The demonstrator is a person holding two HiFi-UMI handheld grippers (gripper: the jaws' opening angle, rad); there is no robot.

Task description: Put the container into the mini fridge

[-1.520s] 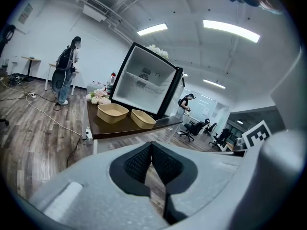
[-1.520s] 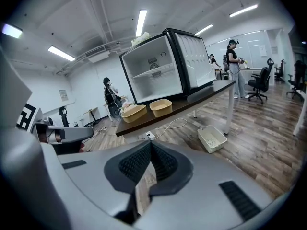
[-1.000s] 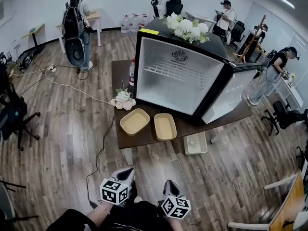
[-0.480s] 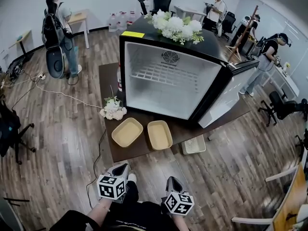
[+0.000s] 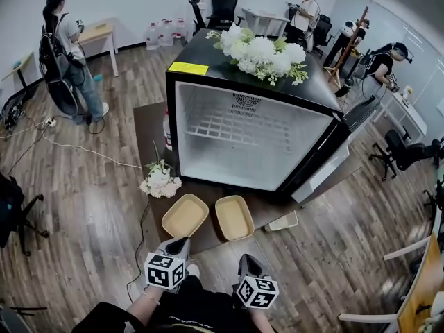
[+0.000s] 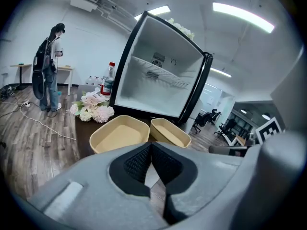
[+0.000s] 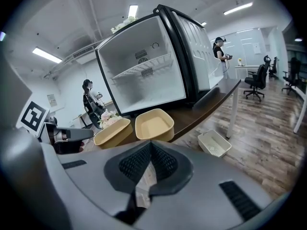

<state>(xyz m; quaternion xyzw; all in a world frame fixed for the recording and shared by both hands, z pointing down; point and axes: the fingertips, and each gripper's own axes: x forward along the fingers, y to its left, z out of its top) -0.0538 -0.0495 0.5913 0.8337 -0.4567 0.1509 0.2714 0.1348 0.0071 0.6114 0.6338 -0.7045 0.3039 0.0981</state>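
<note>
Hovering short of the dark brown wooden table (image 5: pixel 147 127), my left gripper (image 5: pixel 179 243) and right gripper (image 5: pixel 247 261) both have their fingers pressed together with nothing between them. Two shallow tan containers sit side by side just ahead: the squarer left container (image 5: pixel 185 215) beyond my left fingertips, the oblong right container (image 5: pixel 234 218) beyond my right ones. Both are at the near table edge, outside the black mini fridge with the white interior (image 5: pixel 236 137), which stands open farther ahead. I judge the main risk is arriving with shut fingers and shoving a container along or off the edge, so I must spread them first. A pinch on one thin rim could also let the tray tilt or slip, and lifting too high might knock the wire shelf (image 5: pixel 232 125). I cannot tell which container the task means. The fridge door (image 5: pixel 326 168), off to the right of my right fingers, shows only edge-on. A red-capped bottle (image 5: pixel 167 125) is half hidden beside the fridge, and the table partly covers a white plastic basket (image 5: pixel 281 222) on the floor.
</note>
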